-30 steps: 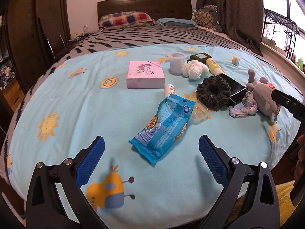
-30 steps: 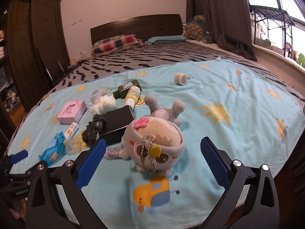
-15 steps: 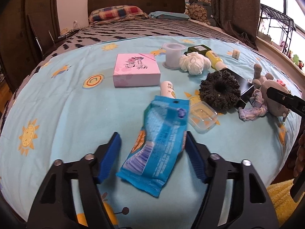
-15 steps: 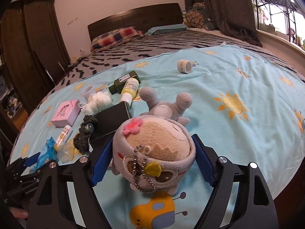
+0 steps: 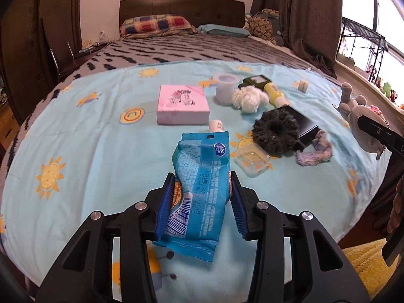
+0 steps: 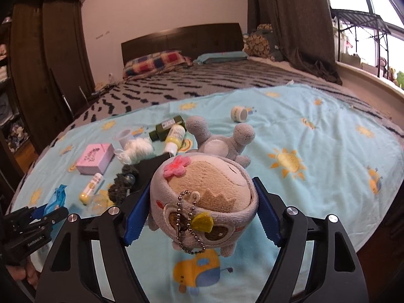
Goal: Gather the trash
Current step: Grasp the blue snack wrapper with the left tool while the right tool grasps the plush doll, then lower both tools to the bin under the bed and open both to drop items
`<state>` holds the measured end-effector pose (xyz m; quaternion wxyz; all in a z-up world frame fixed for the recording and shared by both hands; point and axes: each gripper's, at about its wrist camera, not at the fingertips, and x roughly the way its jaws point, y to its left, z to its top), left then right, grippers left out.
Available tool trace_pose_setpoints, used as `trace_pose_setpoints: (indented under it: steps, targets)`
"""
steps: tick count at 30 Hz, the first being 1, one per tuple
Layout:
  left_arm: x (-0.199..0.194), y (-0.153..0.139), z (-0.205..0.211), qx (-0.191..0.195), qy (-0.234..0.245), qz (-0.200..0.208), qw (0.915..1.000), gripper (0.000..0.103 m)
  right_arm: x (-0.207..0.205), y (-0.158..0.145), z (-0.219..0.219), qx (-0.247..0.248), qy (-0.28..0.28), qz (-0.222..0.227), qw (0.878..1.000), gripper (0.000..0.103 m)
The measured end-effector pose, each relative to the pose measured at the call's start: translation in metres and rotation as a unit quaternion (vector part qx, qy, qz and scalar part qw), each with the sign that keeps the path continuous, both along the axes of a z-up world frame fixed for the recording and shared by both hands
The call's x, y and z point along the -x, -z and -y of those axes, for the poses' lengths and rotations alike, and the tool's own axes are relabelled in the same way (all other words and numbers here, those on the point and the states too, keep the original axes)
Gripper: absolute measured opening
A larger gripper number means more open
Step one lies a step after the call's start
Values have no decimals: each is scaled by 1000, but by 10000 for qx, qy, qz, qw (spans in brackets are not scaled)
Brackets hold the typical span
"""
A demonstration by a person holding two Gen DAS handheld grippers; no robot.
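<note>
I see the light blue blanket point(image 5: 83, 136) spread over the bed, cluttered ahead: pink box point(image 5: 182, 104), dark fuzzy scrunchie point(image 5: 275, 132), clear plastic container point(image 5: 252, 159). My right gripper point(image 6: 200, 214) has just been closing, pads clamping the plush toy point(image 6: 202, 192). My left gripper point(image 5: 202, 202), angled downward, has just closed on the blue wrapper point(image 5: 199, 186).

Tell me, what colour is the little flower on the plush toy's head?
Pink; the flower on the plush toy shows best in the right wrist view.
</note>
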<state>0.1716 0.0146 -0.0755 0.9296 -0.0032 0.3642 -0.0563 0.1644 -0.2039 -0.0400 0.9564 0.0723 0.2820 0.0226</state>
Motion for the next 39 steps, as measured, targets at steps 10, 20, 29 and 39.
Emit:
trace_pose_setpoints:
  steps: [10,20,29,39]
  targets:
    - [66,-34,12,187,156,344,9991,41,77,-27,-9,-10,-431,267,9987,77]
    - [131,-11,24,505,438,200,9976,41,138,2,-18,63,-816,-215,9964,77]
    - [149,38,39,499,714,-499,9949,41,160,61,-25,-235,-1021,-1207,9871,77]
    - [141,134,53,571,914,-1683,9798,41,153,143,-39,-144,-1010,-2200,9702,77]
